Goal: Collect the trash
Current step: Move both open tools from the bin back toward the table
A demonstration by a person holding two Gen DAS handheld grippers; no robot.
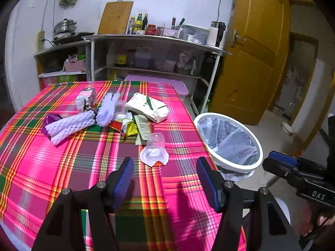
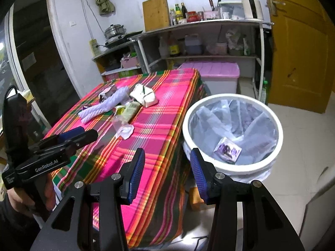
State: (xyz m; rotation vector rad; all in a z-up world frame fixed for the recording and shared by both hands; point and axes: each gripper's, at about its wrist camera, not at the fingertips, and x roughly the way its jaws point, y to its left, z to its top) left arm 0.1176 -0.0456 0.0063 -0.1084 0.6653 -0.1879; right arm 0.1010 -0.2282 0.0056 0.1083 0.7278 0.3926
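Trash lies on the pink plaid table [image 1: 62, 167]: a clear plastic cup with peeled lid [image 1: 154, 149], white foam nets [image 1: 69, 125], a white paper bag [image 1: 148, 106], a small carton [image 1: 85, 100] and wrappers [image 1: 129, 126]. My left gripper [image 1: 165, 179] is open and empty, just short of the cup. My right gripper [image 2: 167, 173] is open and empty, held near the rim of the white bin [image 2: 230, 167] beside the table. A purple wrapper [image 2: 227, 150] lies inside the bin's liner. The cup also shows in the right wrist view [image 2: 123, 127].
A metal shelf [image 1: 150, 39] with bottles, a kettle and a cutting board stands behind the table. A pink-lidded storage box [image 2: 215, 73] sits on the floor. A yellow door [image 1: 255, 52] is at the right.
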